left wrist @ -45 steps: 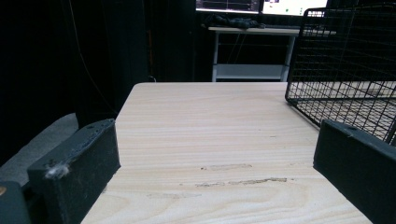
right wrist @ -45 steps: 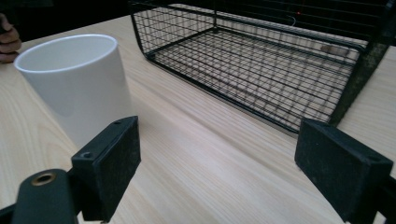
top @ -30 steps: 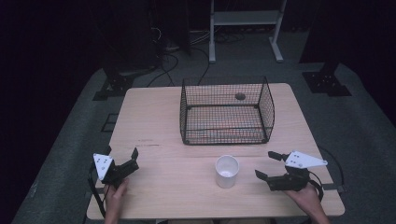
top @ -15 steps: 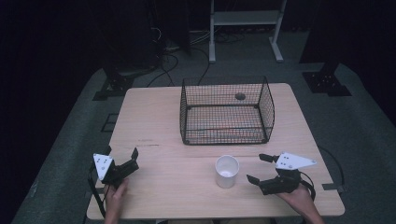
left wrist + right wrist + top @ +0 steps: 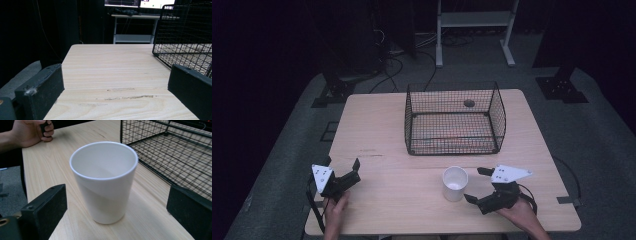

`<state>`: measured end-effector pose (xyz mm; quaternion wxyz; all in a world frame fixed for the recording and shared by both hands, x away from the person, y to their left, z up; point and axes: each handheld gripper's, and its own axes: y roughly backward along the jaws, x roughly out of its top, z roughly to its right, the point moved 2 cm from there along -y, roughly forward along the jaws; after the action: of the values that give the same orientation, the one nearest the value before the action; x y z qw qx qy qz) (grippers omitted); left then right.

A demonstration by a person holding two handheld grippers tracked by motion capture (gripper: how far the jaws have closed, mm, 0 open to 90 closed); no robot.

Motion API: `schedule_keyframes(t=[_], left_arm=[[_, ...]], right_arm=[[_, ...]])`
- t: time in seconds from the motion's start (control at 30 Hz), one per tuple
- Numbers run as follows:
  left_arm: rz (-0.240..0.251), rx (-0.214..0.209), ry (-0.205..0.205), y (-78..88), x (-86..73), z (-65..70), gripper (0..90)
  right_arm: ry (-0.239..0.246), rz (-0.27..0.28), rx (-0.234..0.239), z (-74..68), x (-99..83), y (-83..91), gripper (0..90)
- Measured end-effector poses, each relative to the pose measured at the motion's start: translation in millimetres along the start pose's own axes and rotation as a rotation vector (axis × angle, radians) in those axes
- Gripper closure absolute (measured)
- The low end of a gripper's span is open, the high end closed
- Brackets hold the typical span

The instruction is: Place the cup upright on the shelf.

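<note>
Since the earlier frame the right gripper (image 5: pixel 475 186) has slid left along the table's (image 5: pixel 377 130) near edge toward the white cup (image 5: pixel 455 183), its jaws just opened wide and empty. The cup stands upright near that edge, before the wire basket (image 5: pixel 455 118). One jaw tip could nudge and topple the cup if the approach drifts off-centre; the left gripper (image 5: pixel 343 167) rests spread at the near left corner.

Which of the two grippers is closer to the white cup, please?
The right gripper: its open jaws face the white cup, while the left gripper sits far off.

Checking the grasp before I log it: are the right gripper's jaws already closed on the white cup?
No: in the right gripper view the jaws stand wide apart on either side of the white cup, touching nothing.
</note>
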<state>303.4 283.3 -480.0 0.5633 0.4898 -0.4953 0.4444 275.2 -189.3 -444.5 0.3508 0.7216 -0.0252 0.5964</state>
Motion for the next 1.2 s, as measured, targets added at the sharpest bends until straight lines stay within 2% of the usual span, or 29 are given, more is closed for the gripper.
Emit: schedule_keyframes(t=[0.43, 0.57, 0.77, 0.8, 0.83, 0.9, 1.0, 1.2], left_arm=[[-0.001, 0.001, 0.000, 0.0, 0.0, -0.2, 0.0], [-0.001, 0.001, 0.001, 0.0, 0.0, -0.2, 0.0], [0.000, 0.000, 0.001, 0.0, 0.0, -0.3, 0.0], [0.000, -0.001, 0.003, 0.0, 0.0, -0.4, 0.0], [0.000, -0.002, 0.002, 0.1, 0.0, -0.5, 0.0], [0.000, -0.002, 0.004, 0.0, 0.0, -0.4, 0.0], [0.000, -0.002, 0.003, 0.1, 0.0, -0.4, 0.0], [0.000, -0.002, 0.000, 0.1, 0.0, -0.2, 0.0]], right_arm=[[0.003, -0.041, 0.045, -6.7, 7.2, -22.7, 2.5], [-0.002, -0.064, 0.063, -6.5, 9.2, -35.1, 2.5], [0.005, -0.083, 0.067, -6.2, 13.2, -45.5, 3.0], [0.006, -0.082, 0.074, -6.3, 14.5, -48.3, 11.1], [0.003, -0.078, 0.075, -6.5, 15.0, -48.8, 13.9], [0.004, -0.071, 0.091, -6.2, 16.1, -49.8, 14.9], [0.002, -0.064, 0.080, -4.8, 18.1, -49.8, 17.6], [0.002, -0.066, 0.105, -3.4, 28.6, -50.4, 18.5]])
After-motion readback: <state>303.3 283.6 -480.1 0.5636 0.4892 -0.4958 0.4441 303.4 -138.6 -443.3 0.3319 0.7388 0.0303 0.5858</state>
